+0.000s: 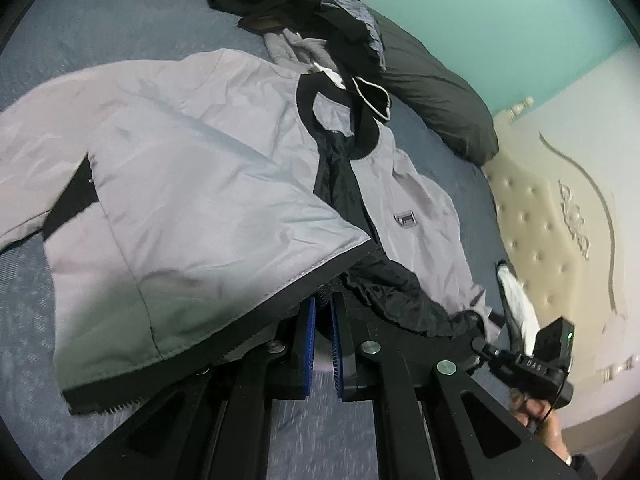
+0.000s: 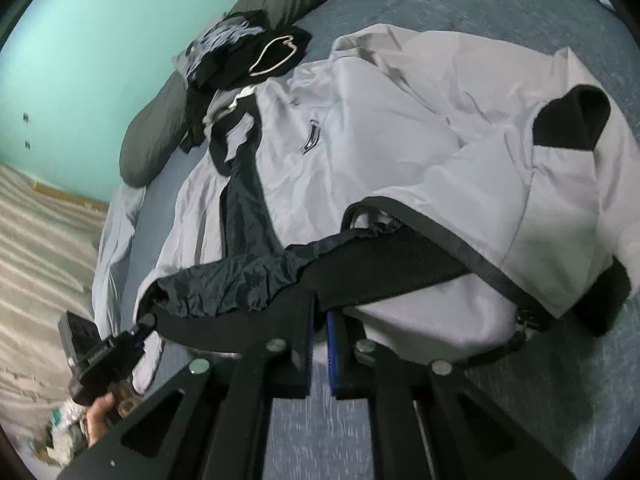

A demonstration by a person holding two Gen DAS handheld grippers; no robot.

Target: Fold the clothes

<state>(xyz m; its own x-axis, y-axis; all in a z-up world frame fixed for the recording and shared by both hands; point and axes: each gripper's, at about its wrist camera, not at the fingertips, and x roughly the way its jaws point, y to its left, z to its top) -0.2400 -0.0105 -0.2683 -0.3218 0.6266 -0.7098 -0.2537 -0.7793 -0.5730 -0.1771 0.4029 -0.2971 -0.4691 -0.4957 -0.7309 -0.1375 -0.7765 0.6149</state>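
A grey jacket (image 1: 192, 168) with black trim and a black lining lies open on the blue bed cover (image 1: 100, 20). My left gripper (image 1: 323, 304) is shut on the jacket's black bottom hem, with the cloth pinched between its blue pads. In the right wrist view the same jacket (image 2: 400, 140) spreads ahead, a small logo patch on its chest. My right gripper (image 2: 319, 308) is shut on the black hem band too, further along the same edge. The hem hangs lifted between the two grippers. Each view shows the person's other hand (image 1: 536, 412) (image 2: 100, 408) at its side edge.
A pile of dark clothes (image 1: 320, 20) (image 2: 248, 52) sits beyond the collar, beside a dark pillow (image 1: 432, 96) (image 2: 160, 132). A beige tufted headboard (image 1: 552, 220) and a teal wall (image 2: 80, 40) border the bed. Striped floor (image 2: 40, 240) shows past the bed's edge.
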